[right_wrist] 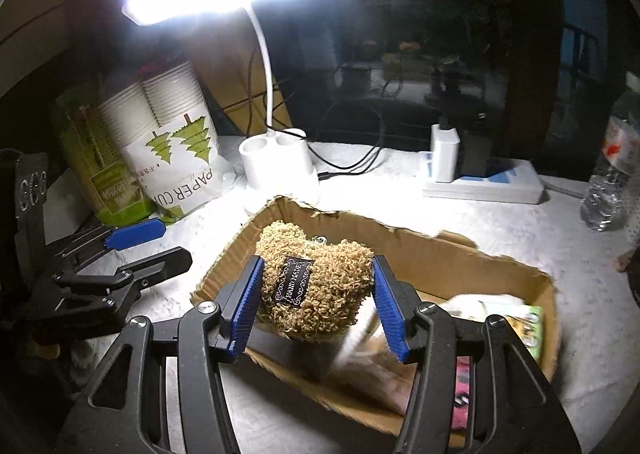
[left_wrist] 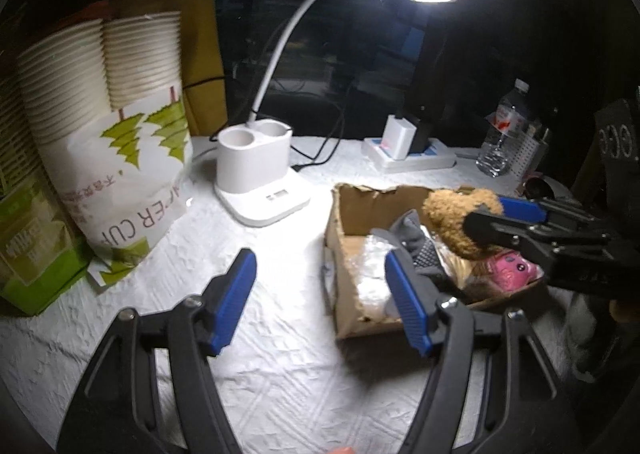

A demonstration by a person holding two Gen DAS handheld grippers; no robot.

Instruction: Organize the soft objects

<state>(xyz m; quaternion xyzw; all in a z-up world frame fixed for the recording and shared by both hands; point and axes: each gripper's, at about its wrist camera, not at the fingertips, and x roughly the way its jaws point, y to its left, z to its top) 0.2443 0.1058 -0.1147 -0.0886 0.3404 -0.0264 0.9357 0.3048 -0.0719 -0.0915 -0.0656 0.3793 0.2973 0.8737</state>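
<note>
Brown plush toy (right_wrist: 314, 286) sits pinched in the right claw (right_wrist: 318, 308) above the cardboard box (right_wrist: 472, 258); released early, it could snag the torn rim at 12 o'clock. Left claw (left_wrist: 320, 304) gapes, holding nothing.

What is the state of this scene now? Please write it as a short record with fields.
held item: brown plush toy, with a black "HAND MADE" label
right gripper: shut on the toy, above the box
left gripper: open, empty, beside the box
container: torn cardboard box
box contents: pink toy, grey fabric item, other items unclear
surface: white tablecloth
light: desk lamp, on
</note>
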